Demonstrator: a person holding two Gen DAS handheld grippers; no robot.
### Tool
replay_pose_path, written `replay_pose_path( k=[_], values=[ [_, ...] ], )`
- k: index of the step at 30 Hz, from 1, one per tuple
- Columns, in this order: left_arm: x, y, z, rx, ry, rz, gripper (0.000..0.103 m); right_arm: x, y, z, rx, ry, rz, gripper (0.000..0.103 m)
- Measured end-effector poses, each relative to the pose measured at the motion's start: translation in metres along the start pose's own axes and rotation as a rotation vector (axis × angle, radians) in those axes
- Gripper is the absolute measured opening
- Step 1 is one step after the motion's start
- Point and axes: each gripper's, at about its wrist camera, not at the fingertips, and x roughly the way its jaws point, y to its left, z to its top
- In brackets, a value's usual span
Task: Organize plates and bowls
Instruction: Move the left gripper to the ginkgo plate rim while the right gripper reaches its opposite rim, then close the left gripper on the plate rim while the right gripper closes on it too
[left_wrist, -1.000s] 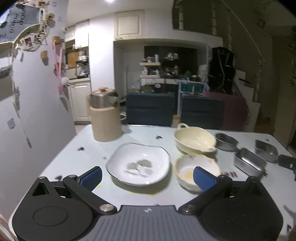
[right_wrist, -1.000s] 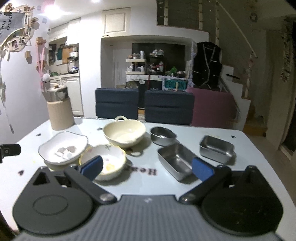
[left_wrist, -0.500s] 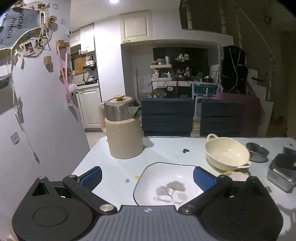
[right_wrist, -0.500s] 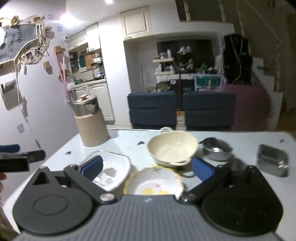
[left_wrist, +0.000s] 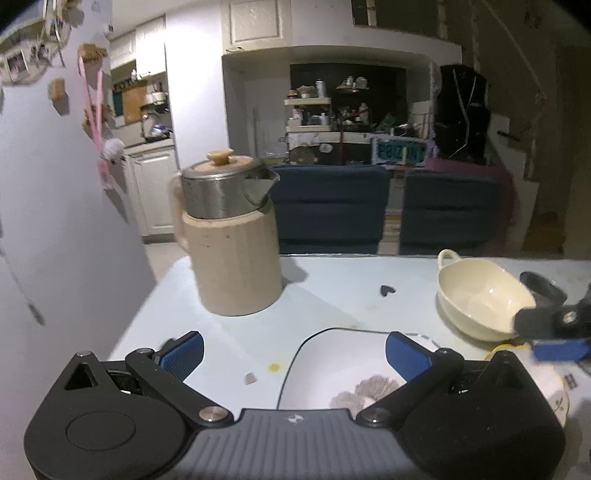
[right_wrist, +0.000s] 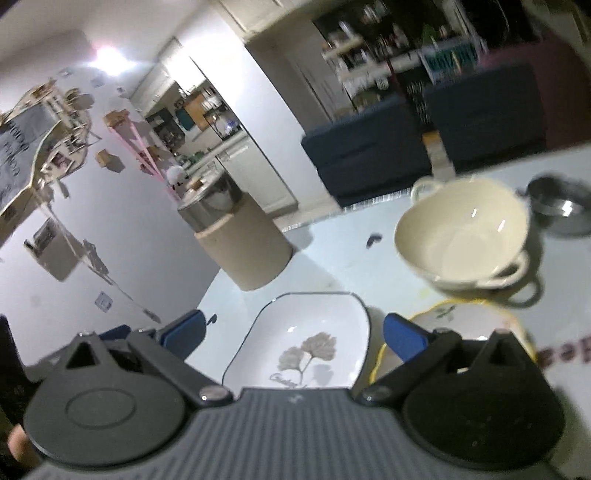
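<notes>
Left wrist: left gripper (left_wrist: 293, 349) wide open, empty, straddling the white leaf plate (left_wrist: 332, 373) rim at 6 o'clock, likely lining up a grasp; cream bowl (left_wrist: 480, 295) at 3 o'clock. Right wrist: right gripper (right_wrist: 293, 332) spread wide, empty, tilted over the same plate; yellow-rimmed bowl (right_wrist: 476, 317) at 4 o'clock.

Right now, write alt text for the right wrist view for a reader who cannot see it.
The open right gripper hovers over a square white plate with a leaf print on a pale table. A cream two-handled bowl sits beyond it, a yellow-rimmed bowl to the right, a beige kettle to the left.
</notes>
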Motion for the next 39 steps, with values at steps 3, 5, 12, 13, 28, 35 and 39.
replay_pose_path(
  k=[3,5,12,13,28,35,39],
  values=[
    [0.022,0.009,-0.002,-0.017,0.037,-0.041,0.103,0.024,-0.013,0.0,0.107,0.071,0.018,0.095],
    [0.038,0.014,-0.005,-0.024,0.064,-0.052,0.103,0.041,-0.017,0.001,0.155,0.115,-0.007,0.083],
    [0.085,0.04,-0.014,-0.123,0.198,-0.09,0.075,0.06,-0.022,-0.007,0.187,0.236,-0.07,0.052],
    [0.09,0.042,-0.016,-0.127,0.213,-0.091,0.068,0.062,-0.022,-0.007,0.18,0.252,-0.098,0.05],
    [0.118,0.041,-0.027,-0.107,0.333,-0.107,0.015,0.086,-0.017,-0.005,0.125,0.305,-0.234,0.024],
    [0.107,0.056,-0.033,-0.156,0.36,-0.099,0.016,0.106,-0.014,-0.003,0.105,0.333,-0.264,0.015],
    [0.104,0.068,-0.038,-0.226,0.357,-0.12,0.013,0.116,-0.011,-0.001,0.068,0.318,-0.271,0.014]
  ],
)
